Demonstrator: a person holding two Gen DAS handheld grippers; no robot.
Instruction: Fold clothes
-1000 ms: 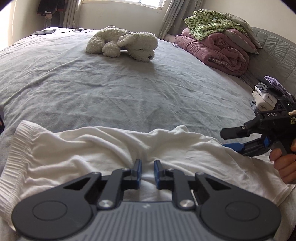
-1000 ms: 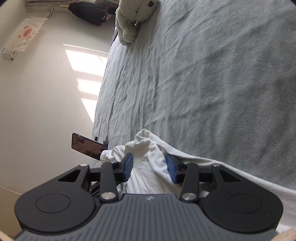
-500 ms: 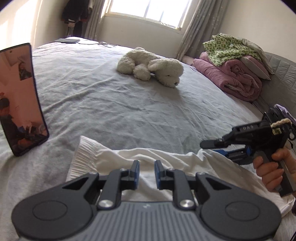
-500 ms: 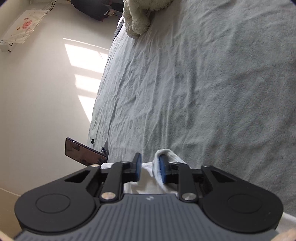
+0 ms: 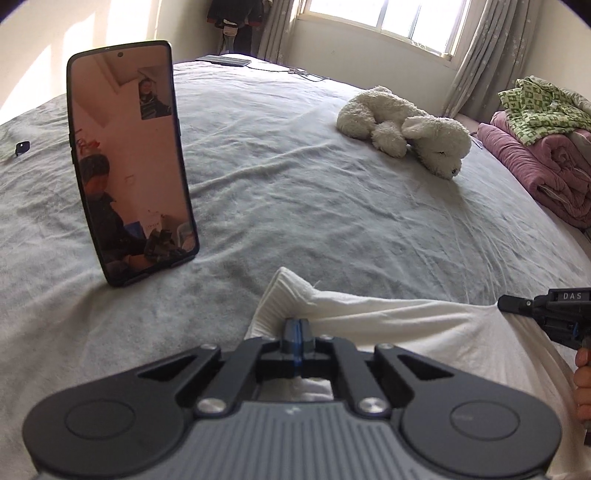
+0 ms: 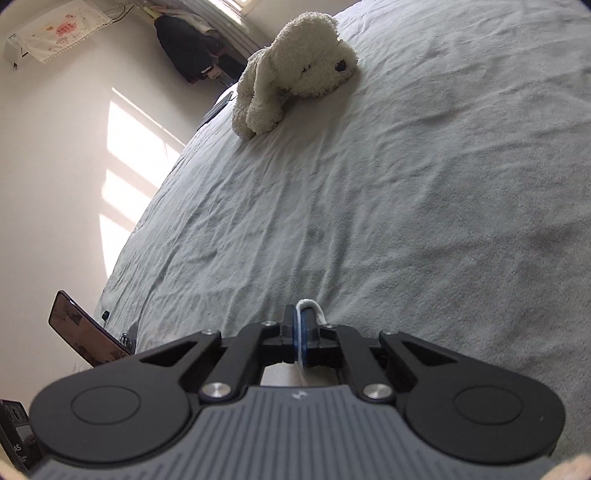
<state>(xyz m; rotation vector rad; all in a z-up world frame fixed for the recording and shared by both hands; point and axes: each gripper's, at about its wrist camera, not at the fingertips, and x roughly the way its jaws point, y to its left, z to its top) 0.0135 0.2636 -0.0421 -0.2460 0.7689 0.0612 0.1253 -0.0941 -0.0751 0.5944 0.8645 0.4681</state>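
I have the left claw (image 5: 295,329) clamped on the ribbed hem of the white garment (image 5: 406,332) on the grey bed (image 5: 332,221); my right claw (image 6: 301,330) pinches its other edge.

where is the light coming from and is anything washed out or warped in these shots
Left wrist view: daylight enters by the window, which is blown out; the phone screen mirrors the room; the bed bulges from fisheye. Right wrist view: sun patches on the wall, soft shadows, tilted horizon.
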